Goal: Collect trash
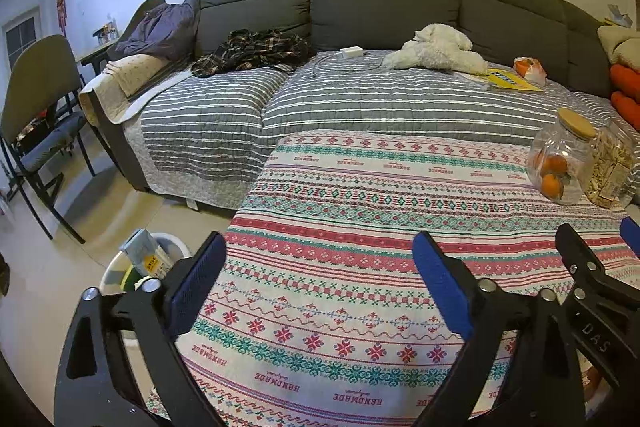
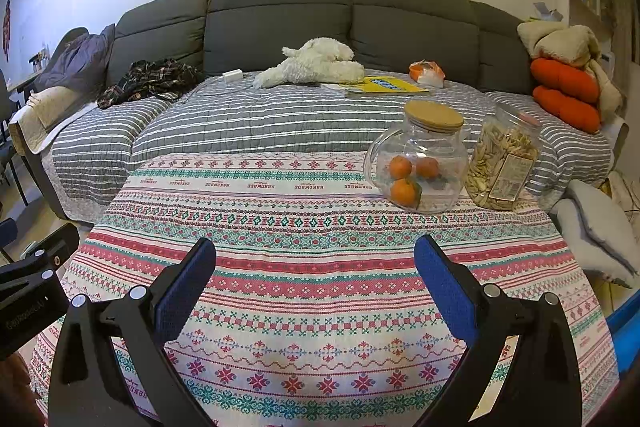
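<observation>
The bin (image 1: 120,273) is sitting on the floor at 7 o'clock in the left wrist view, just beside the table's (image 1: 360,227) edge, holding a packet (image 1: 146,257). The left gripper (image 1: 320,267) is hovering over the cloth, jaws wide apart, gripping nothing. The right gripper (image 2: 316,267) is likewise gaping, empty. Two jars (image 2: 424,163) are standing at 2 o'clock.

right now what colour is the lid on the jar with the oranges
Light tan, like bamboo or wood: the lid shows best in the right wrist view.
</observation>
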Available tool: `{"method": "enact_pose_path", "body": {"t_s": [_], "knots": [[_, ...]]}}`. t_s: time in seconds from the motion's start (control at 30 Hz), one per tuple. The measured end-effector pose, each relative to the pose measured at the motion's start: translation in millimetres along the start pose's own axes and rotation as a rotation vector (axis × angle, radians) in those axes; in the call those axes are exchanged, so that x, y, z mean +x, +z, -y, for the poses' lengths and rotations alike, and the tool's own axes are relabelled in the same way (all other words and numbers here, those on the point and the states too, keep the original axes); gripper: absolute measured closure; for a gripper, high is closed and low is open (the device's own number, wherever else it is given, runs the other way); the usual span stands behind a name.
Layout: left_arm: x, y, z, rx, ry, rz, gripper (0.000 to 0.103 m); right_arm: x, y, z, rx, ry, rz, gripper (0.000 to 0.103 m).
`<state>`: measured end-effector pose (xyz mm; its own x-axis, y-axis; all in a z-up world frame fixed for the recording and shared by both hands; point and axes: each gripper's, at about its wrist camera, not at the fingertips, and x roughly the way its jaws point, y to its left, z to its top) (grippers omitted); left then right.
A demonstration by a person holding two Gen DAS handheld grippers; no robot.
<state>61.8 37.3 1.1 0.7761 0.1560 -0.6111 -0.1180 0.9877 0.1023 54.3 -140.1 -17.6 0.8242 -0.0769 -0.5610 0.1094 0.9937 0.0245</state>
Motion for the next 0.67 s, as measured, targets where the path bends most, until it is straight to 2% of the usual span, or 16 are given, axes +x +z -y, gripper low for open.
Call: {"method": "enact_pose_path", "body": {"t_s": [0.27, 0.37, 0.4, 0.5, 0.67], "knots": [[-3.5, -1.3, 4.7, 0.029, -0.022, 0.027, 0.027, 2.5, -0.4, 2.5, 0.010, 0.009, -0.008, 0.007], [-3.1, -1.2, 4.7, 0.030, -0.020, 0.029, 0.027, 2.4, -0.2, 2.5, 0.009, 0.008, -0.006, 0.007], [-3.5, -0.9, 4.0, 0.023, -0.019, 0.034, 0.026, 2.2, 0.0, 2.3, 0.008, 0.007, -0.005, 0.007], [-5.3, 0.4, 0.6, 0.001, -0.007, 0.043, 0.007, 0.4, 0.7, 2.2, 0.005, 0.001, 0.006, 0.007], [-4.7, 0.3, 2.7, 0.011, 0.010, 0.036, 0.007, -2.0, 1.6, 2.3, 0.005, -0.003, 0.018, 0.007]]}}
